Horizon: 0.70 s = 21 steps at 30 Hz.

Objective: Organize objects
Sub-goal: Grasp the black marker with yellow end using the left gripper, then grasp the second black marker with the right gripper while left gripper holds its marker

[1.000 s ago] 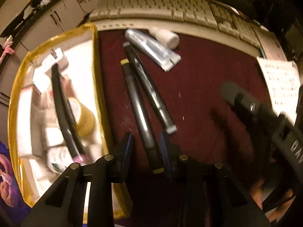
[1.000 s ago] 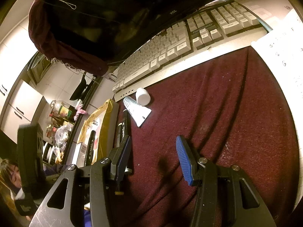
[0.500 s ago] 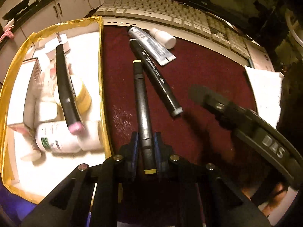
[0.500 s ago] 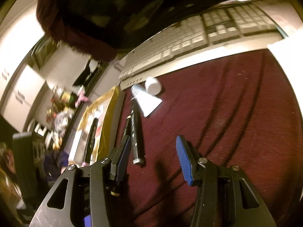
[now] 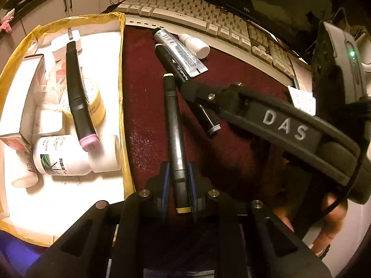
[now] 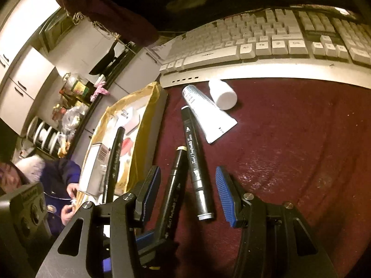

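Left hand-held gripper [image 5: 178, 186] newly clamped on yellow-tipped marker [image 5: 174, 125]

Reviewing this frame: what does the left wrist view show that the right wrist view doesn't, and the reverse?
Left wrist only: the box's contents laid open, a white bottle, a yellow tape roll, a pink-capped marker, and the left gripper shut on the yellow-capped marker.

Right wrist only: a seated person, and the right gripper open around the grey-capped marker.

Both: the keyboard, tube, small white bottle, and yellow-taped box.
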Available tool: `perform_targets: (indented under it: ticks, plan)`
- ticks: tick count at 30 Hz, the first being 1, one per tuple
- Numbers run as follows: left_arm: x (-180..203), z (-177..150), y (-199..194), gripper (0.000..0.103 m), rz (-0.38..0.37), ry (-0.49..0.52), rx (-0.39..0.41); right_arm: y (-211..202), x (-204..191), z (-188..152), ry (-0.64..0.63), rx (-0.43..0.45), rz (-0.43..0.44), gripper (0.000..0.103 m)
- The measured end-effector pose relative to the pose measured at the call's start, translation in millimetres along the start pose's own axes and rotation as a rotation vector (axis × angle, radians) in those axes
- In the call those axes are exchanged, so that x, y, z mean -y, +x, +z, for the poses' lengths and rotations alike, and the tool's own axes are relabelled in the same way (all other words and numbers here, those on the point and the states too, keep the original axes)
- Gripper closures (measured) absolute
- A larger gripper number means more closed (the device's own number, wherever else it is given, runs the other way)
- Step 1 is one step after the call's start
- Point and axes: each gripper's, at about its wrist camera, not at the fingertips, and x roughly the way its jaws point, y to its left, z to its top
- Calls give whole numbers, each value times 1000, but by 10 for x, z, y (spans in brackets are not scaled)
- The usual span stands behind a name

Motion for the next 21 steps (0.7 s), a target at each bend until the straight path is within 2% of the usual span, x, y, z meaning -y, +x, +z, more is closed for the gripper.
perform_targets:
  ticks: [6, 8, 10, 11, 16, 21]
  plan:
    - [15, 0, 16, 90, -8, 2, -9, 22, -49, -6, -45, 0, -40, 59]
    - [22, 4, 21, 90, -5, 0, -9, 41, -77, 0, -79, 0, -80, 67]
    - [21, -2, 17, 90, 0, 2, -9, 48, -74, -13, -92, -2, -116, 86]
    - [12, 1, 18, 90, -1, 2, -9, 32, -53, -27, -89, -4, -118, 88]
    - [34, -3, 35, 90, 22, 4, -9, -81, -43, -163, -120, 16, -131, 89]
    - [83, -2, 52, 90, 36, 9, -14, -300, 43, -331, -89, 39, -146, 89]
